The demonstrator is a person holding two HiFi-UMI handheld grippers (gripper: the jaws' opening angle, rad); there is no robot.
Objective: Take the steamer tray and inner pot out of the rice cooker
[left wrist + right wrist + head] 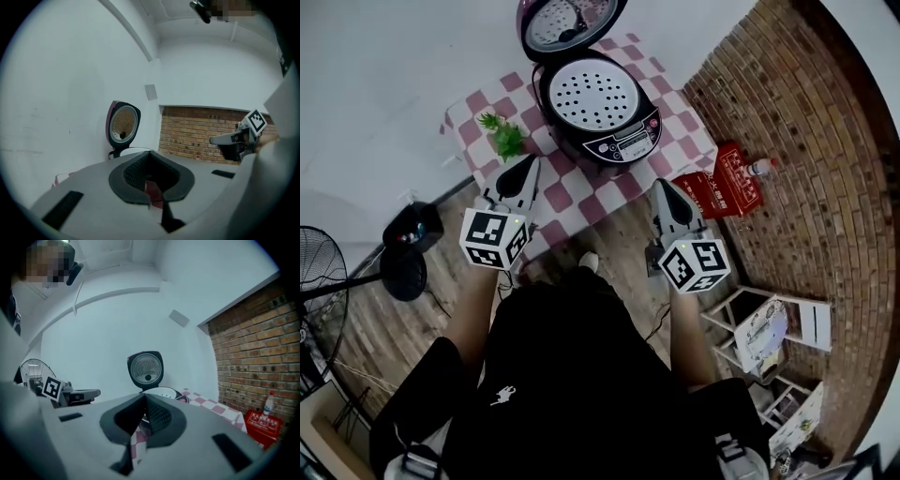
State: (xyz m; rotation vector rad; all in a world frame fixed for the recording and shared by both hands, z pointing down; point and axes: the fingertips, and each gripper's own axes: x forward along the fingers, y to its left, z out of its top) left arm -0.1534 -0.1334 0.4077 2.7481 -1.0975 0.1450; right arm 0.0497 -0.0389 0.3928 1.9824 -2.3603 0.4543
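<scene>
A dark maroon rice cooker (614,131) stands on the checkered table (572,192) with its lid (567,21) up. The white perforated steamer tray (592,94) lies in its mouth; the inner pot is hidden under it. My left gripper (528,165) is shut and empty, over the table's near edge, left of the cooker. My right gripper (660,187) is shut and empty too, at the near edge, in front of the cooker's right side. The raised lid (123,125) shows in the left gripper view. Lid (146,368) and tray rim (164,393) show in the right gripper view.
A small green plant (504,137) stands on the table left of the cooker, close to my left gripper. Red boxes (722,183) and a bottle (759,167) lie by the brick wall (797,150) at right. A fan (328,281) stands at left, white chairs (773,337) at right.
</scene>
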